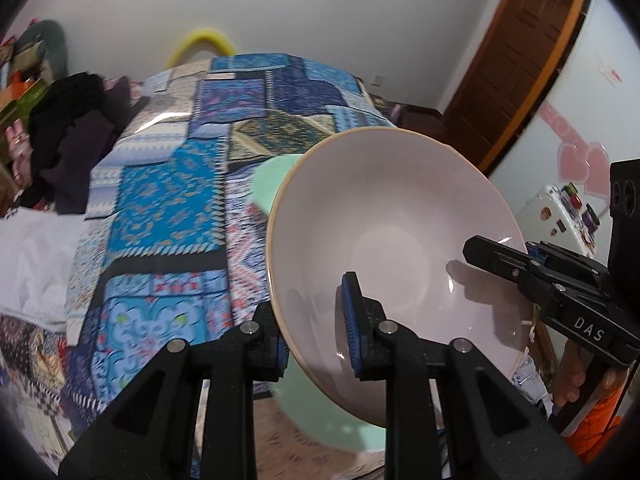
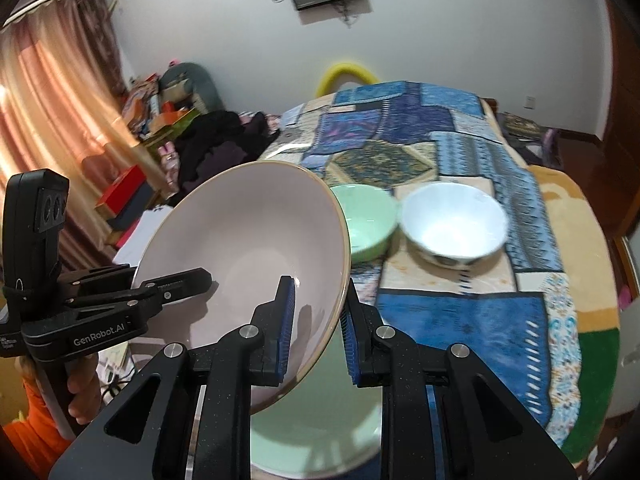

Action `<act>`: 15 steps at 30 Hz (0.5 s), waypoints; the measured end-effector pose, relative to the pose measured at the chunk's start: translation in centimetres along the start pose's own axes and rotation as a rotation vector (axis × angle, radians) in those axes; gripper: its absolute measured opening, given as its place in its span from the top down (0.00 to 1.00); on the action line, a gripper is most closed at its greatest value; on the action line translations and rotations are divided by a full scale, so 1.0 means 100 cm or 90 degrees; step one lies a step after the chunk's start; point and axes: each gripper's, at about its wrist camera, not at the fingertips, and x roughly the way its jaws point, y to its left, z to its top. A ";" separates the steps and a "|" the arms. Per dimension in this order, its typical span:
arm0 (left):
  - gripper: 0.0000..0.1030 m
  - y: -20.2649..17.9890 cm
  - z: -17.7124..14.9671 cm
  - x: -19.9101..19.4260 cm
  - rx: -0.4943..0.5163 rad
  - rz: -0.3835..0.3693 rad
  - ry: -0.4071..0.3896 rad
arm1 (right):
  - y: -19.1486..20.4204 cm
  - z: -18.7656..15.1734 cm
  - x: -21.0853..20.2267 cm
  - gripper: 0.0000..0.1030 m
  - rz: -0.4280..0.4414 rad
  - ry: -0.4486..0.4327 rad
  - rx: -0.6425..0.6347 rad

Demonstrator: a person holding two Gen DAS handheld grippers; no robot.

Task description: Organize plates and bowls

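Note:
A pale pink deep plate (image 1: 400, 216) (image 2: 248, 232) hangs tilted above the table, held by both grippers. My left gripper (image 1: 316, 332) is shut on its left rim, one blue pad inside and one outside. My right gripper (image 2: 318, 320) is shut on the opposite rim; it also shows in the left wrist view as the right gripper (image 1: 492, 256). The left gripper (image 2: 188, 284) shows in the right wrist view too. Under the pink plate lies a pale green plate (image 1: 320, 412) (image 2: 320, 432). Beyond stand a green bowl (image 2: 366, 220) (image 1: 276, 184) and a white bowl (image 2: 452, 220).
A round table (image 1: 168, 200) (image 2: 460, 320) carries a blue patchwork cloth. Dark clothes (image 1: 68, 132) (image 2: 216, 144) are heaped at its left side, with white sheets (image 1: 36, 256) nearer. A wooden door (image 1: 520, 60) and a small fridge (image 1: 560, 216) stand to the right.

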 end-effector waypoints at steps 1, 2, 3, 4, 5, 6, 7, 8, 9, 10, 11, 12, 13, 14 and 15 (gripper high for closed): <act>0.78 0.006 -0.003 -0.003 -0.007 0.006 -0.002 | 0.005 0.001 0.003 0.81 0.005 0.003 -0.005; 0.78 0.011 -0.005 -0.006 -0.012 0.009 -0.003 | 0.010 0.001 0.006 0.81 0.011 0.006 -0.011; 0.78 0.018 -0.008 -0.009 -0.019 0.014 -0.005 | 0.017 0.001 0.011 0.81 0.018 0.011 -0.019; 0.78 0.025 -0.012 -0.013 -0.027 0.020 -0.007 | 0.022 0.002 0.014 0.81 0.023 0.014 -0.023; 0.78 0.030 -0.015 -0.016 -0.033 0.025 -0.008 | 0.026 0.002 0.018 0.81 0.029 0.018 -0.028; 0.78 0.036 -0.018 -0.018 -0.039 0.031 -0.007 | 0.032 0.002 0.022 0.81 0.035 0.022 -0.033; 0.78 0.044 -0.023 -0.022 -0.047 0.038 -0.007 | 0.038 0.001 0.025 0.81 0.041 0.027 -0.038; 0.78 0.049 -0.025 -0.023 -0.051 0.042 -0.007 | 0.042 0.001 0.029 0.81 0.047 0.030 -0.042; 0.78 0.055 -0.028 -0.026 -0.058 0.048 -0.006 | 0.047 0.000 0.033 0.81 0.054 0.036 -0.047; 0.78 0.062 -0.031 -0.028 -0.065 0.053 -0.006 | 0.052 -0.001 0.036 0.81 0.059 0.040 -0.051; 0.78 0.068 -0.034 -0.030 -0.072 0.059 -0.005 | 0.056 -0.002 0.040 0.81 0.064 0.044 -0.055; 0.78 0.072 -0.036 -0.031 -0.077 0.062 -0.005 | 0.061 -0.002 0.044 0.81 0.069 0.050 -0.060; 0.78 0.078 -0.039 -0.033 -0.084 0.067 -0.004 | 0.065 -0.004 0.047 0.81 0.073 0.055 -0.064; 0.78 0.082 -0.041 -0.034 -0.089 0.071 -0.003 | 0.070 -0.005 0.051 0.81 0.077 0.061 -0.068; 0.78 0.087 -0.044 -0.035 -0.096 0.075 -0.002 | 0.076 -0.006 0.055 0.81 0.081 0.068 -0.073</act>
